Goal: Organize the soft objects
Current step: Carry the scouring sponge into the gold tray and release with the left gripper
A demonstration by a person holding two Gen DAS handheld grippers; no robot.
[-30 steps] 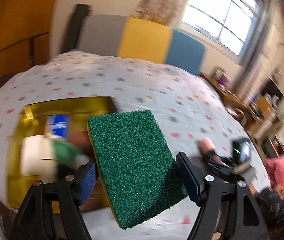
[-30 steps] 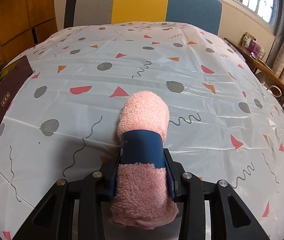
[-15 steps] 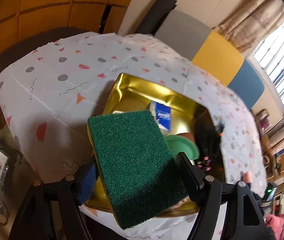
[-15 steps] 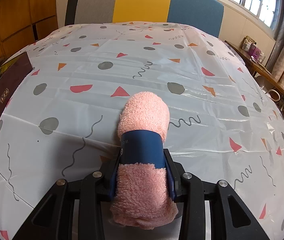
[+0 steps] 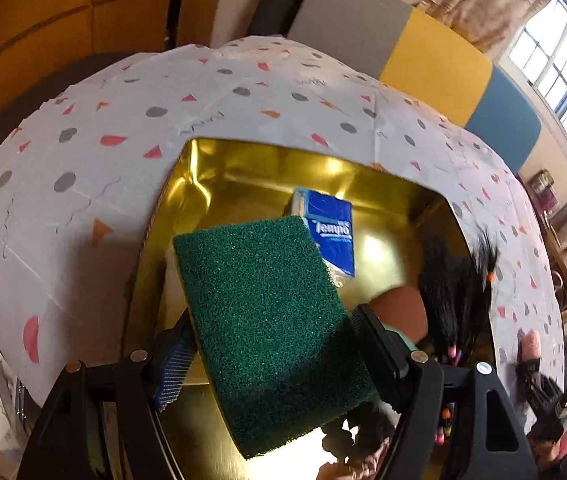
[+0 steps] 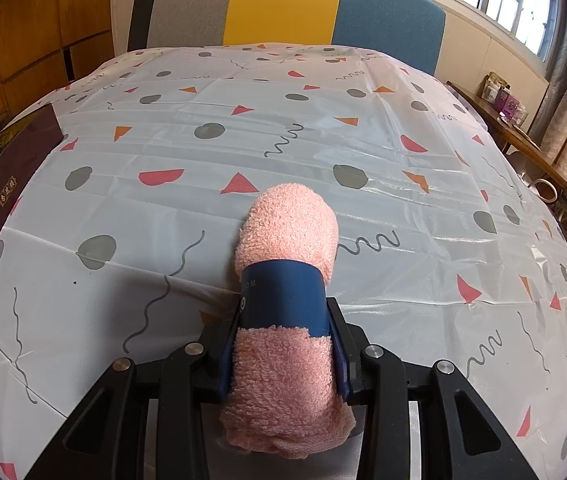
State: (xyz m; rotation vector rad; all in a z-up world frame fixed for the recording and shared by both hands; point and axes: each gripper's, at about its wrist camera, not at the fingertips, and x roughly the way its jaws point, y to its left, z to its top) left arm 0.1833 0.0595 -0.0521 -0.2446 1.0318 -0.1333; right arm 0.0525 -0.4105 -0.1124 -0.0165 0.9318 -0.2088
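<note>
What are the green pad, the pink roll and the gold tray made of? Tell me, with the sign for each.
Green pad: coarse abrasive fibre, matte and grainy, probably a scouring sponge.
Pink roll: looped terry cloth, fluffy and matte, with a smooth dark blue band, probably paper.
Gold tray: glossy, mirror-like walls with bright glints; metal or foil-lined card, cannot tell which.

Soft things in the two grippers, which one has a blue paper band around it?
The rolled pink towel in the right gripper; a dark blue band wraps its middle. The green scouring sponge in the left gripper is flat and bare.
</note>
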